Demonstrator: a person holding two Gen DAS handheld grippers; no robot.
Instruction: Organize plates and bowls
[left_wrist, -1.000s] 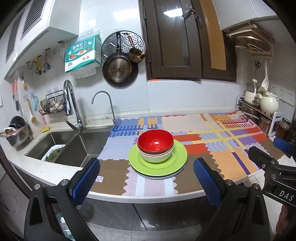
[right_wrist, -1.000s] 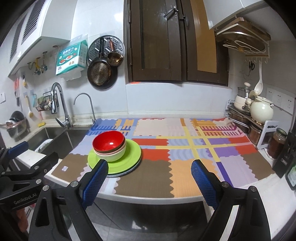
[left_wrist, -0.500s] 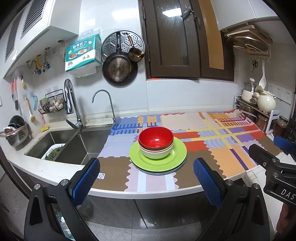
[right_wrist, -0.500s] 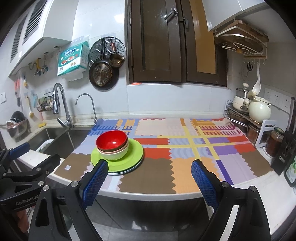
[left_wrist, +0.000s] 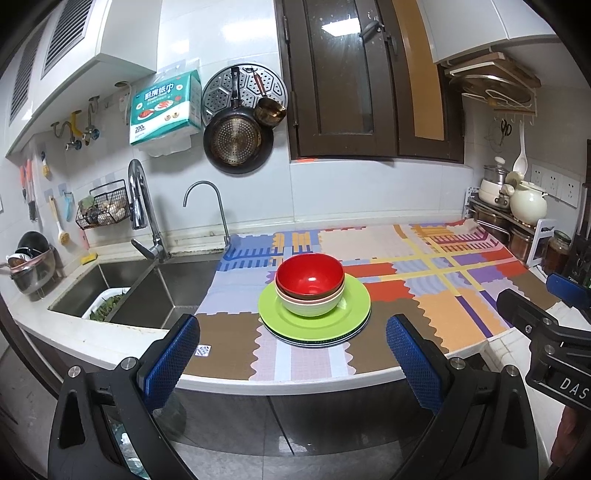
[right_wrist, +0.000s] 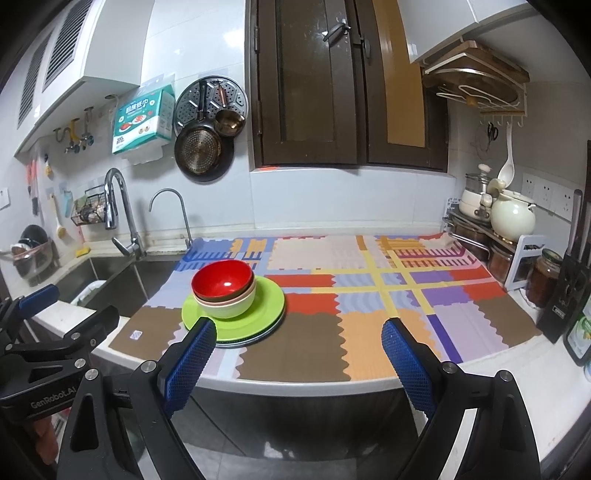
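A red bowl (left_wrist: 309, 275) sits nested in a pink and a pale green bowl (left_wrist: 314, 308), all stacked on a lime green plate (left_wrist: 354, 314) that tops a small pile of plates. The pile rests on a patchwork mat (left_wrist: 436, 295) on the counter. My left gripper (left_wrist: 291, 354) is open and empty, held back off the counter's front edge, facing the pile. In the right wrist view the same red bowl (right_wrist: 221, 277) and green plate (right_wrist: 266, 306) lie ahead to the left. My right gripper (right_wrist: 299, 354) is open too, off the counter edge with nothing between its fingers.
A steel sink (left_wrist: 122, 291) with two taps lies left of the mat. Pots, a cream kettle (right_wrist: 513, 218) and jars (right_wrist: 546, 277) crowd the right end. Pans (left_wrist: 236, 140) hang on the wall, under dark cabinet doors (left_wrist: 351, 74).
Both grippers have drawn back a little from the counter, so more of its front edge and the cupboard below shows. The stack has not moved. Both stay open.
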